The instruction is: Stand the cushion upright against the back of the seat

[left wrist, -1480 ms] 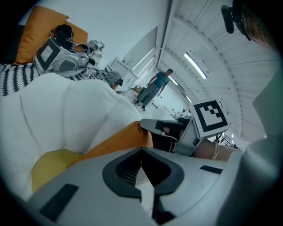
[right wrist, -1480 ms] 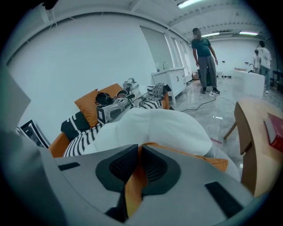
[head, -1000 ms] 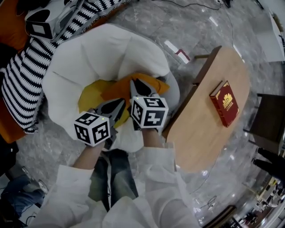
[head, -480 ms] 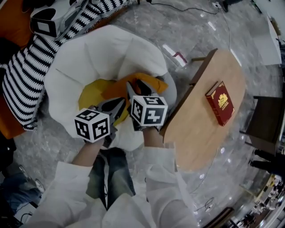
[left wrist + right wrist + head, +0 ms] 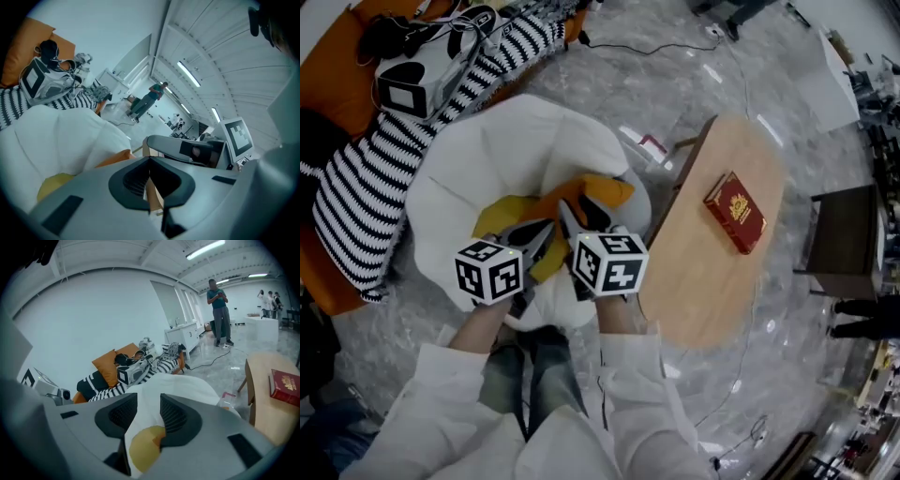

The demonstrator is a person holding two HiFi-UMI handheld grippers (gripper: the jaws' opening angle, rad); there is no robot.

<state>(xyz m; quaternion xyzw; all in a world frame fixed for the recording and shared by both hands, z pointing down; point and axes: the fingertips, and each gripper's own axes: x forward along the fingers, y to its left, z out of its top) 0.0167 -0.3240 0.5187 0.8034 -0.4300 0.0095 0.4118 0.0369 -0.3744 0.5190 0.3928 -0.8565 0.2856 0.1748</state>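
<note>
The yellow-and-orange fabric cushion (image 5: 511,216) lies in the seat of the white padded round chair (image 5: 487,155), reaching toward its right edge. The right hand-held gripper (image 5: 149,406) is released above it, jaws wide apart and touching nothing. The left hand-held gripper (image 5: 150,159) is clenched, tips together on nothing. A red hardback book (image 5: 734,212) lies on the oval wooden surface (image 5: 703,281) beside the chair.

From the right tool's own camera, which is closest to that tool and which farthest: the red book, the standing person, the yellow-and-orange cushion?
1. The yellow-and-orange cushion, just below the right tool.
2. The red book, on the wooden table at right.
3. The standing person, far off down the room.
</note>
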